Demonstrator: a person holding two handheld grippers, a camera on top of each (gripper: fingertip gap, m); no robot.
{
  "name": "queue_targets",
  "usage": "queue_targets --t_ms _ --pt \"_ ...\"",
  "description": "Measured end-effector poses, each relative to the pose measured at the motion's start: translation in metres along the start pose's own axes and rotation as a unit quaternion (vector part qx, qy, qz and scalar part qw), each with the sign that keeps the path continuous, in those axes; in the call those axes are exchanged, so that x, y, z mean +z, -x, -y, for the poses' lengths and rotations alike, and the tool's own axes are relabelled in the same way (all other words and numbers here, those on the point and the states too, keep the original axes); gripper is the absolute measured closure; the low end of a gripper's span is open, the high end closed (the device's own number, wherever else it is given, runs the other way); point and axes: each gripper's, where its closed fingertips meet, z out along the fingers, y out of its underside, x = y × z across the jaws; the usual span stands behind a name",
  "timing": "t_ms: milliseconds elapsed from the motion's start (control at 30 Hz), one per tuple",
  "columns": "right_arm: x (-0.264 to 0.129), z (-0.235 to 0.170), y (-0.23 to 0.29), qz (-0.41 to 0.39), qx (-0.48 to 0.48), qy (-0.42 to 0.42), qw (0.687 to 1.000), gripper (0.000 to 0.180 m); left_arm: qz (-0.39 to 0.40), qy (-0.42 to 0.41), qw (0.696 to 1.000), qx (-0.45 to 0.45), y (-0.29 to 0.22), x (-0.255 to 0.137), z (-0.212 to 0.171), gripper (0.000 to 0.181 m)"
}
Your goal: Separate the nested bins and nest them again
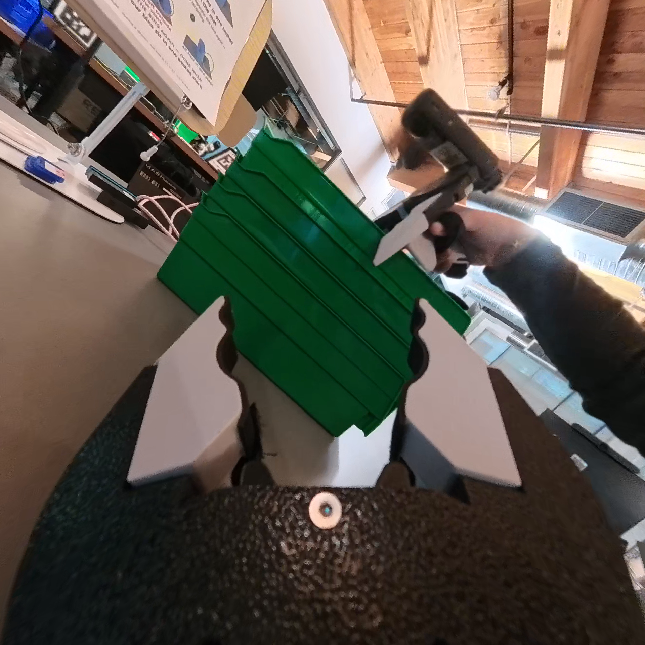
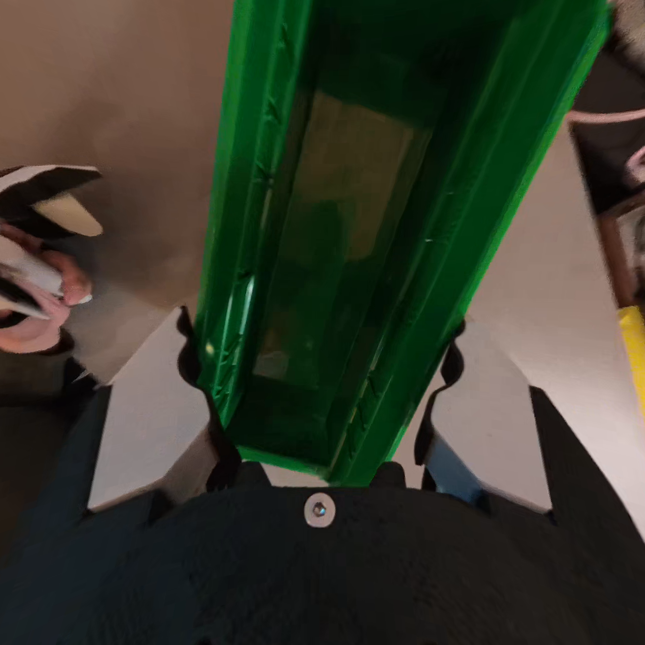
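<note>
A stack of several nested green bins (image 1: 300,279) stands on the grey table (image 1: 69,279). My left gripper (image 1: 321,314) has its jaws around the near end of the lower bins. Both pads lie against the green plastic and the bins fill the gap. My right gripper (image 2: 323,335) looks down into the top green bin (image 2: 366,209) and clamps its near end across the width, one pad on each side wall. In the left wrist view the right gripper (image 1: 408,241) shows at the far upper end of the stack, held by a hand. The right view is blurred.
A white board with printed pictures (image 1: 195,45) hangs over the far end of the table. A blue object (image 1: 43,169), a black box and pink cables (image 1: 164,213) lie behind the stack. A yellow object (image 2: 633,349) sits at the right edge. A hand holding the left gripper (image 2: 42,279) shows on the left.
</note>
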Motion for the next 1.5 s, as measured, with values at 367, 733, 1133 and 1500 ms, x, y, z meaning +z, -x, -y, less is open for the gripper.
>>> queue_targets --t_ms 367,733,1133,1500 --pt "-0.027 0.015 0.003 0.03 0.016 0.04 0.999 0.067 -0.006 -0.005 1.0 -0.009 0.0 -0.001 0.002 0.081" --pt "-0.133 -0.025 -0.06 -0.021 0.045 -0.074 0.996 0.07 -0.004 -0.007 1.0 -0.012 0.001 -0.002 0.002 0.081" --pt "-0.115 -0.312 -0.229 -0.09 0.289 -0.043 0.952 0.071 -0.007 0.008 1.0 0.023 -0.005 0.001 -0.003 0.066" --pt "-0.041 -0.484 -0.269 -0.105 0.408 0.003 0.907 0.069 -0.014 0.015 0.999 0.042 -0.009 0.003 -0.005 0.051"
